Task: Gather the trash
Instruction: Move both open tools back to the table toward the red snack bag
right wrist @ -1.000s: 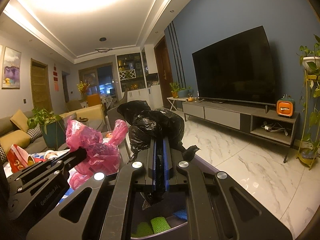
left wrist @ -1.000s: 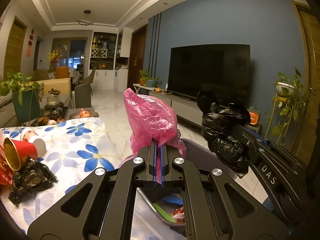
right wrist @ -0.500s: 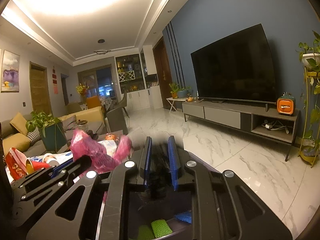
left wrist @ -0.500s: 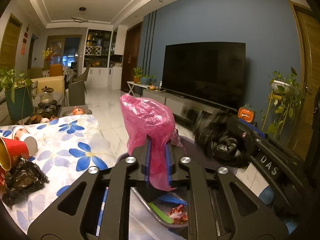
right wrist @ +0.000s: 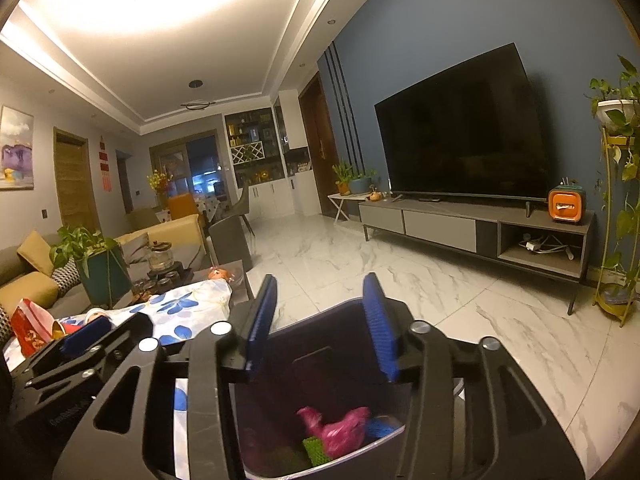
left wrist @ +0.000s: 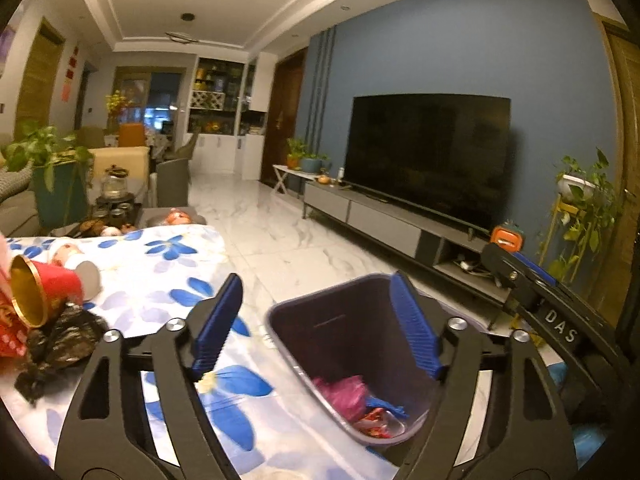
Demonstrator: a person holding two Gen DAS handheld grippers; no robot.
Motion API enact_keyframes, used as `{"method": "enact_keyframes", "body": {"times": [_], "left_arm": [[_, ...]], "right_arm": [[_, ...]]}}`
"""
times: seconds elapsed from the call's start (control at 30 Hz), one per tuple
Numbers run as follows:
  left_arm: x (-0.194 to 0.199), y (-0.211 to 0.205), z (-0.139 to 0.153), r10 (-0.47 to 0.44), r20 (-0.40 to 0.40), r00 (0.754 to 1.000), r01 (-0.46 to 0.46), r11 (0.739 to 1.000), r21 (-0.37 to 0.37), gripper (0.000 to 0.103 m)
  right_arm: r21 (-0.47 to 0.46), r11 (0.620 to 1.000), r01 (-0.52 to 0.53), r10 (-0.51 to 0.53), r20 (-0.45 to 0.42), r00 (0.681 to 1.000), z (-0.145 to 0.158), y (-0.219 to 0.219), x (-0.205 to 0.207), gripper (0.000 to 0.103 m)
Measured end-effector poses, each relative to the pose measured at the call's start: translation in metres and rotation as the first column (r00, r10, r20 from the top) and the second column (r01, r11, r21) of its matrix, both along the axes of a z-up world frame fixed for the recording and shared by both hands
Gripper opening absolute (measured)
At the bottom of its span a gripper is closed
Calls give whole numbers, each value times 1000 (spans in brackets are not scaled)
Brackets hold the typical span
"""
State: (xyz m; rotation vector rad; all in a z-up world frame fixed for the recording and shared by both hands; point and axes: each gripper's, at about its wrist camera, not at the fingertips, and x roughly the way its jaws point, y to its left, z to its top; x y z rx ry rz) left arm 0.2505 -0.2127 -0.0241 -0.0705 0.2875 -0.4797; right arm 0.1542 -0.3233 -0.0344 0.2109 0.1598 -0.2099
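A dark purple bin (left wrist: pixel 344 332) stands on the floor beside the flowered table; the bin (right wrist: pixel 320 356) also fills the lower middle of the right wrist view. A pink plastic bag (left wrist: pixel 344 394) lies inside it among other scraps; the pink bag (right wrist: pixel 340 430) rests next to green foam. My left gripper (left wrist: pixel 316 320) hangs open and empty above the bin's near rim. My right gripper (right wrist: pixel 320 314) is open and empty over the bin. On the table lie a crumpled black bag (left wrist: pixel 60 344) and a red and gold cup (left wrist: pixel 38 294).
The tablecloth with blue flowers (left wrist: pixel 160 280) ends just left of the bin. A tea set (left wrist: pixel 114 200) and a potted plant (left wrist: pixel 56 184) stand behind it. A TV cabinet (right wrist: pixel 476 228) runs along the blue wall, with white marble floor (right wrist: pixel 460 300) between.
Both grippers opened. The pink bag dropped from the left one and the black bag from the right one into the bin. The black bag is no longer visible.
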Motion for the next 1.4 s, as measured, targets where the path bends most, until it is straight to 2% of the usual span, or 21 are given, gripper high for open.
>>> {"method": "enact_keyframes", "body": {"times": [0.13, 0.3, 0.5, 0.7, 1.0, 1.4], "left_arm": [[-9, 17, 2, 53, 11, 999, -53, 999, 2, 85], [-22, 42, 2, 123, 18, 992, -123, 992, 14, 91], [-33, 83, -1, 226, 11, 974, -226, 974, 16, 94], [-41, 135, -7, 339, -26, 940, -339, 941, 12, 94], [-56, 187, -11, 444, -42, 895, -443, 896, 17, 94], [-73, 257, -19, 578, -28, 815, -578, 816, 24, 94]], "right_arm": [[-4, 1000, 0, 0, -4, 1000, -1, 8, -3, 62], [7, 1000, -10, 10, -19, 1000, -2, 16, -7, 72], [-22, 999, -30, 30, -21, 999, -2, 37, -11, 74], [-27, 996, -82, 82, -28, 996, -6, 64, -10, 75], [-20, 985, -173, 172, -46, 984, -11, 108, -3, 75], [-19, 955, -296, 295, -57, 954, -14, 175, 13, 75]]}}
